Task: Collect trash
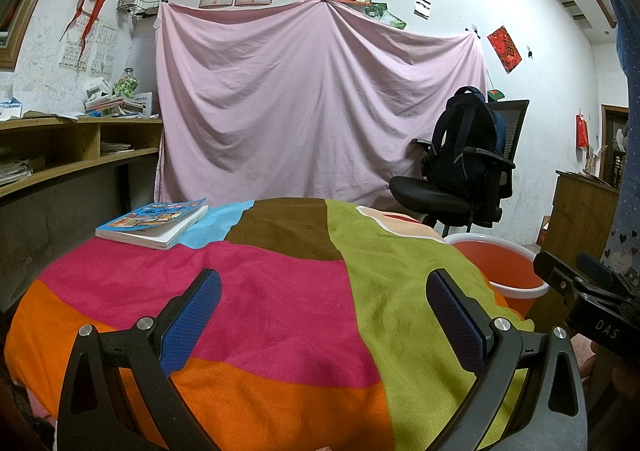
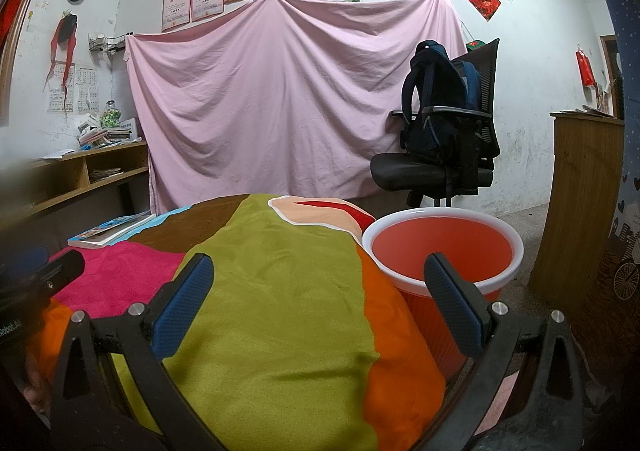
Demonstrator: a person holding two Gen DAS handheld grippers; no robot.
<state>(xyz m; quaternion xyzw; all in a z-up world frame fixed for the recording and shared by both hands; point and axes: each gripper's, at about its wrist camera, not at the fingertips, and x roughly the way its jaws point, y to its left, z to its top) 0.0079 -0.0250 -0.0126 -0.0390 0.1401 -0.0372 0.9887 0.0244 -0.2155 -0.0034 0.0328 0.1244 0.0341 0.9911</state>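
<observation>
Both the left gripper and right gripper hover spread and empty over the multicoloured patchwork tablecloth – no trash visible on it, the round orange plastic bucket beside the table apparently empty – so collection looks either finished or unstarted.
</observation>
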